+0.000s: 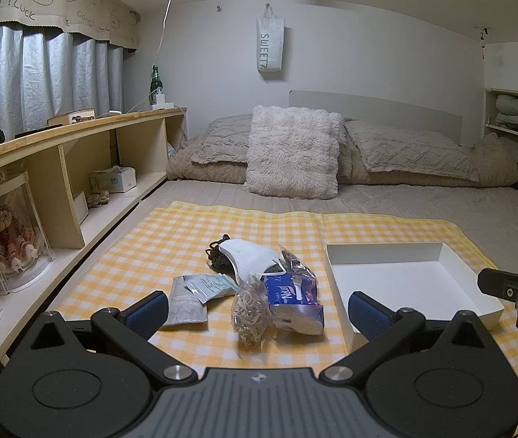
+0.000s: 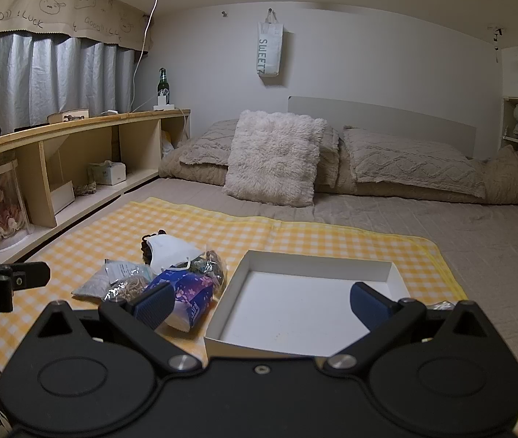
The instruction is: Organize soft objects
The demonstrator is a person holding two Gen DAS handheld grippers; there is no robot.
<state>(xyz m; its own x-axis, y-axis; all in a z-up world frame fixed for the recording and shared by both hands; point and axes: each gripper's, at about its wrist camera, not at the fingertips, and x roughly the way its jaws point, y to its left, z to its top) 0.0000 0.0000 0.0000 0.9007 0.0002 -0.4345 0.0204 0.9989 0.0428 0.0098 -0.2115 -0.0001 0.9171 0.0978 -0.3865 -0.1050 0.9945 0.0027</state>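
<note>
Hovering w/ both left tongs [image 1: 257, 308] & right tongs [image 2: 261, 303] wide open, empty, over small packets pile [image 1: 259, 292] beside white tray [image 1: 405, 277].

On the yellow checked cloth [image 1: 193, 226] lies a small heap of soft things. A white face mask [image 1: 246, 255] sits at the back, domed, over a dark tangle [image 1: 217, 252], perhaps cord or hair ties. In front lies a blue tissue pack [image 1: 293, 301] on its side, touching a clear bag of rubber bands [image 1: 249, 310]. To their left lie a flat grey pouch [image 1: 185, 304] and a pale sachet [image 1: 209, 286] overlapping it. Just right of the heap sits a shallow white box [image 1: 410, 281], open-topped.
</note>
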